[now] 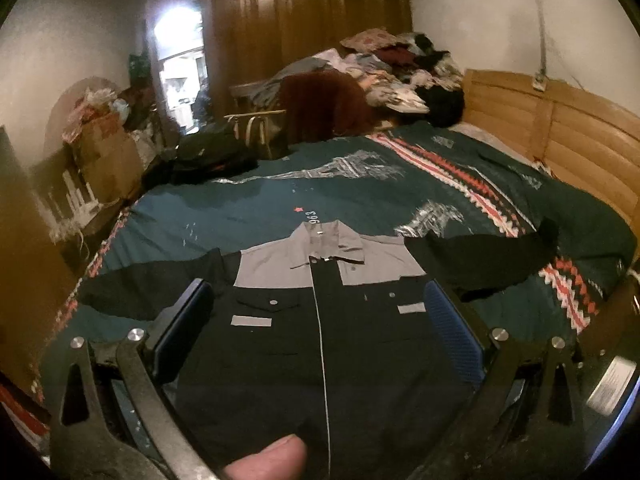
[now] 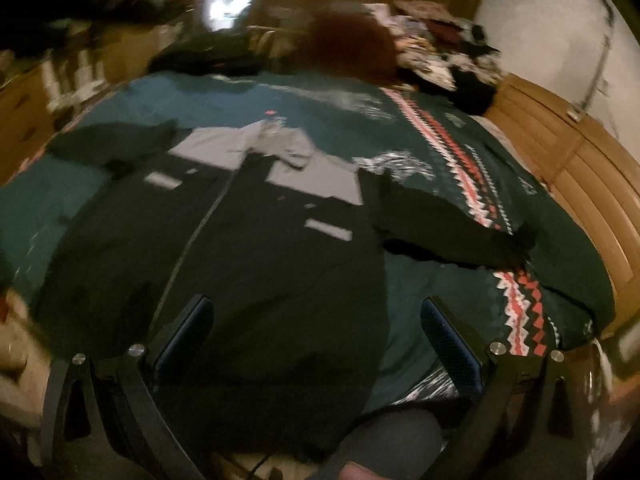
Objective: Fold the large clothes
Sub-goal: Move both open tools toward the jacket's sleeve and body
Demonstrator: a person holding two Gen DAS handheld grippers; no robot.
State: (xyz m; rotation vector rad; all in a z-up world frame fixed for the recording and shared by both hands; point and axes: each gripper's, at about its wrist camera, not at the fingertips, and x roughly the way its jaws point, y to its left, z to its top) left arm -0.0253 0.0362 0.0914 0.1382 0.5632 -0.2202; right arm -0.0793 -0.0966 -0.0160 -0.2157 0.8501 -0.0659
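A black work jacket (image 1: 320, 340) with grey shoulders and collar lies flat, front up, on the bed, sleeves spread to both sides. My left gripper (image 1: 316, 296) is open above the jacket's chest, holding nothing. In the blurred right wrist view the same jacket (image 2: 256, 260) lies below. My right gripper (image 2: 316, 312) is open over the jacket's lower right edge, empty, with one finger (image 2: 448, 344) over the bedspread beside the hem. The right sleeve (image 2: 448, 224) stretches out to the right.
The bed has a teal patterned bedspread (image 1: 320, 196) and a wooden headboard (image 1: 560, 132) on the right. A heap of clothes (image 1: 392, 72) lies at the far end. A black bag (image 1: 216, 152) sits at the far left corner. Wardrobe (image 1: 304, 12) stands behind.
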